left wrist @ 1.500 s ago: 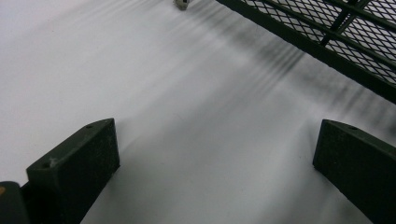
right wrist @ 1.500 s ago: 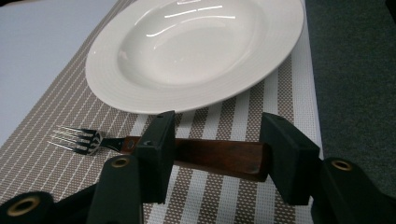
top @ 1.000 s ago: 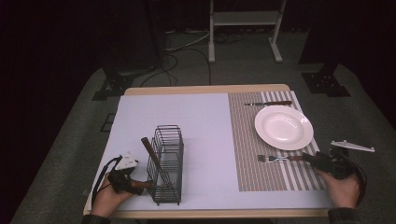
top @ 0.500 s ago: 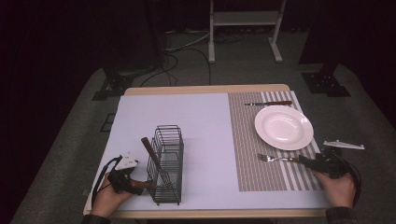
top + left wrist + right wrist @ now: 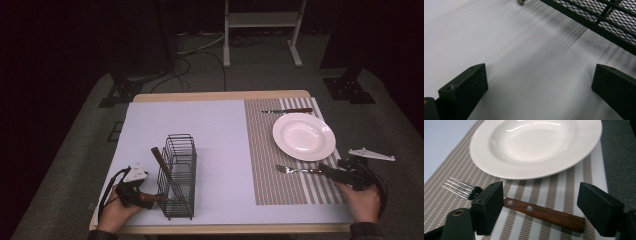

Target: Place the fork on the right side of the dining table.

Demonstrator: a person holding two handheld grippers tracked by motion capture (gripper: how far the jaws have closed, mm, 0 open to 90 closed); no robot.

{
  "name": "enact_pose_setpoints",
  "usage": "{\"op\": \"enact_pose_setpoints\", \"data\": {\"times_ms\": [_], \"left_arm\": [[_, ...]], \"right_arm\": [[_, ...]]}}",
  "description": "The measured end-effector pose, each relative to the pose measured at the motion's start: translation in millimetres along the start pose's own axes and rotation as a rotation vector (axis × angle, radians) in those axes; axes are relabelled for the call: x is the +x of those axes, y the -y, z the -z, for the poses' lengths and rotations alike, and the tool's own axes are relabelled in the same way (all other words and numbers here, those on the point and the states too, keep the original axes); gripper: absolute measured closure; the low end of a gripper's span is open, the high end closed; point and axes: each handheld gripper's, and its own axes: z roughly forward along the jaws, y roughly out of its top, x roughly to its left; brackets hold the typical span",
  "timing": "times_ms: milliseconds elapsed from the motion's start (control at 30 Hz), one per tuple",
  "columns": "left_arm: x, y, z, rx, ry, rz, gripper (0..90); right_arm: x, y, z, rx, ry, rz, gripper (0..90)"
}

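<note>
Fork (image 5: pixel 519 206) with a wooden handle lying on the striped placemat (image 5: pixel 280 165) just near of the white plate (image 5: pixel 304 136), right tool (image 5: pixel 541 207) wide open around its handle, left tool (image 5: pixel 536 92) open too, beside the wire caddy (image 5: pixel 177 175) on the tabletop (image 5: pixel 220 130)

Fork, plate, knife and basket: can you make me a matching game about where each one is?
Things:
1. fork
2. plate
3. knife
4. basket

Places:
A. far edge of the striped mat
B. between the open right claw's jaws
C. middle of the striped mat
D. beside the left claw

Pairs: 1-B, 2-C, 3-A, 4-D
</note>
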Motion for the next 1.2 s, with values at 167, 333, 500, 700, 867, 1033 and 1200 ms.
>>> {"op": "enact_pose_setpoints", "data": {"times_ms": [167,333,500,700,867,1033,1200], "left_arm": [[0.0,0.0,0.0,0.000,0.000,0.000,0.0],[-0.1,0.0,0.0,-0.001,0.000,0.000,0.0],[-0.1,0.0,0.0,-0.001,0.000,0.000,0.0],[0.0,0.0,0.0,0.000,0.000,0.000,0.0],[-0.1,0.0,0.0,0.000,0.000,0.000,0.0],[0.1,0.0,-0.1,0.000,0.000,0.001,0.0],[0.2,-0.1,-0.1,0.001,0.001,0.001,0.0]], "right_arm": [[11.2,-4.1,0.6,-0.009,-0.027,0.028,19.7],[22.4,-7.3,-0.7,-0.014,-0.049,0.057,19.6],[34.9,-10.7,-1.4,-0.022,-0.073,0.082,19.4],[49.5,-13.7,-6.4,-0.017,-0.106,0.115,18.6],[60.3,-15.7,-10.6,-0.010,-0.139,0.131,15.7],[73.1,-18.5,-14.6,-0.001,-0.176,0.154,12.9],[88.0,-21.1,-18.1,0.007,-0.219,0.191,6.6]]}}
